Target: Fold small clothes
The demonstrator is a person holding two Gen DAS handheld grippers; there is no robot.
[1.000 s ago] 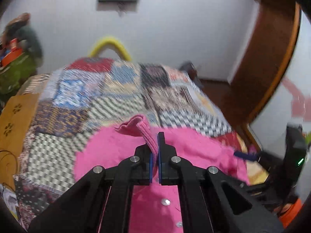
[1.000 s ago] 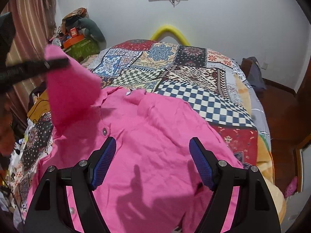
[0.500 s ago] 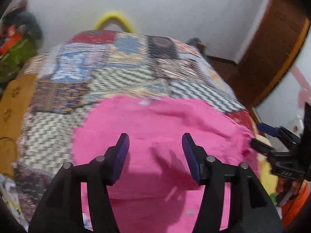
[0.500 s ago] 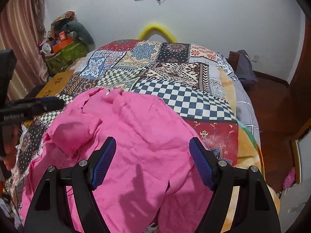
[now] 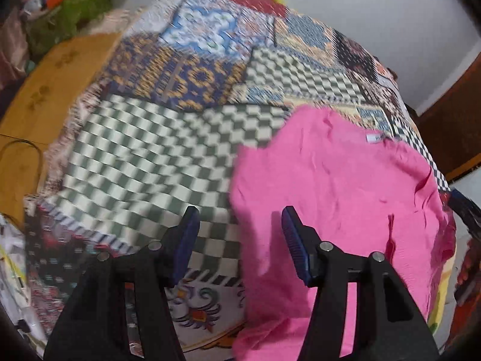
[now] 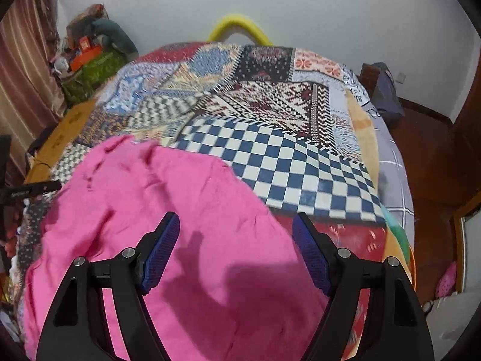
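A bright pink shirt (image 5: 345,195) lies crumpled but spread on the patchwork bedspread (image 5: 150,150), with a small white label near its far edge. My left gripper (image 5: 239,213) hangs open over the shirt's left edge. One finger is above the green-checked quilt and the other above the pink cloth, with nothing between the pads. In the right wrist view the same pink shirt (image 6: 135,195) fills the lower left. My right gripper (image 6: 237,216) stands wide open above the shirt's right part and casts a shadow on it.
The patchwork bedspread (image 6: 300,165) covers the whole bed. An orange-brown surface (image 5: 45,90) and a green bag with clutter (image 5: 69,21) lie to the left. A yellow hoop (image 6: 237,27) stands at the bed's far end. A grey bag (image 6: 387,90) and wooden floor are to the right.
The left gripper let go of the pink fold it held up, opened, and swung down and left over the shirt's edge. The fold now lies on the shirt. The right gripper sank a little.
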